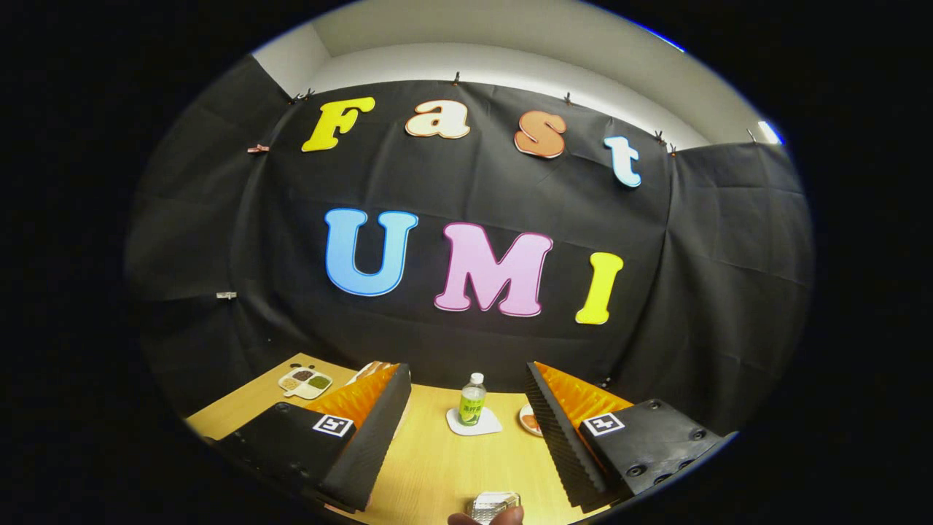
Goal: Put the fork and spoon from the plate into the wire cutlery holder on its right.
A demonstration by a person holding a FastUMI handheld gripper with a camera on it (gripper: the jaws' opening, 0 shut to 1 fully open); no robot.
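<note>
Your table (437, 467) is the biggest thing here: flat light wood-grain top, running out to the black cloth wall. Nothing on it shows any progress. I can't make out the plate with the fork and spoon, nor the wire cutlery holder, so as far as I can judge both pieces are left to move and you're at the start, camera pitched too high.

Your gripper (466, 419) hangs above the table, spread wide and grasping nothing. Its fingers (368, 430) are black blocks with ribbed black pads, orange ribbed faces behind, and a square marker tag on each.

Beyond the left finger sits a white divided dish (305, 383), rounded compartments with dark and green fillings. Between the fingers and well ahead stands a small clear plastic bottle (472, 399), white cap, green label, upright on a white rounded coaster (474, 425). Just beside the right finger, a small round dish (531, 421) with something reddish, half hidden.

Closest to you, below the fingers, a small shiny silvery object (494, 503), possibly wire or metal; too cut off to tell. A fingertip (487, 518) touches its near edge.
</note>
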